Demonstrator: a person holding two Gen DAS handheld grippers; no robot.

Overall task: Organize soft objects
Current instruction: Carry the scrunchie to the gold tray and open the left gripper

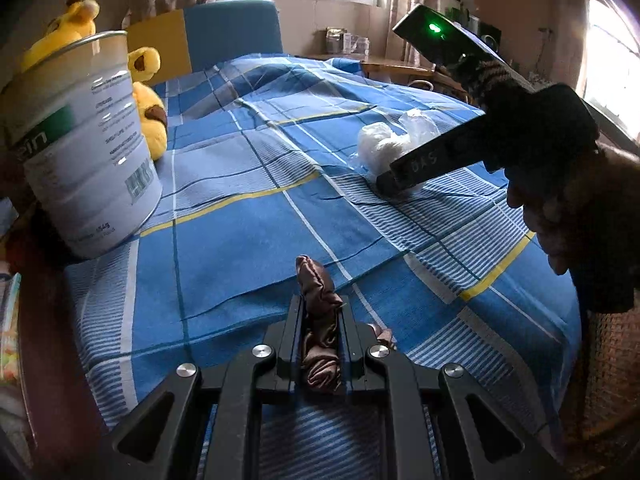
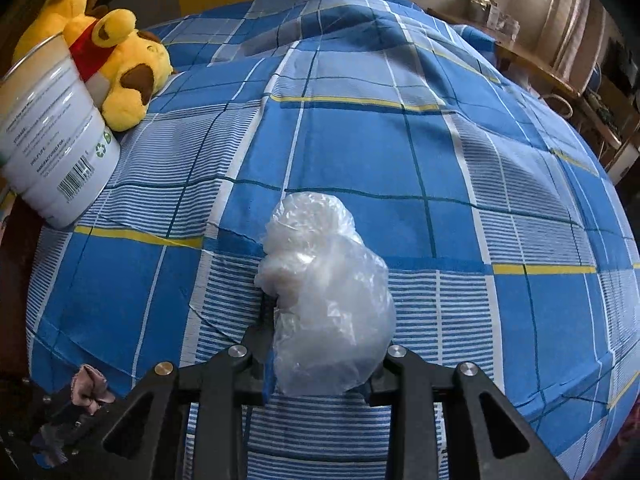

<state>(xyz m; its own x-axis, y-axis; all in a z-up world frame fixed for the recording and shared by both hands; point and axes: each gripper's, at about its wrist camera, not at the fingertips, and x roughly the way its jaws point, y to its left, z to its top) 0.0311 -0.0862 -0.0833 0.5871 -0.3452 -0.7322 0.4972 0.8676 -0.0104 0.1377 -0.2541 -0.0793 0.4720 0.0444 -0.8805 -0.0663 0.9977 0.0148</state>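
Both claws loaded over the checked bedspread (image 1: 248,248).
Left wrist view: my left gripper (image 1: 320,312) pinched the brown cloth (image 1: 316,280), near the tin (image 1: 80,140). Right wrist view: my right gripper (image 2: 320,320) held the white plastic bag (image 2: 324,296), well right of the tin.

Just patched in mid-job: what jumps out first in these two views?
The blue plaid bedspread fills both views. The left gripper is shut on a brown cloth; the right gripper has a white plastic-wrapped bundle between its fingers. At far left, a white tin stands before a yellow plush toy.
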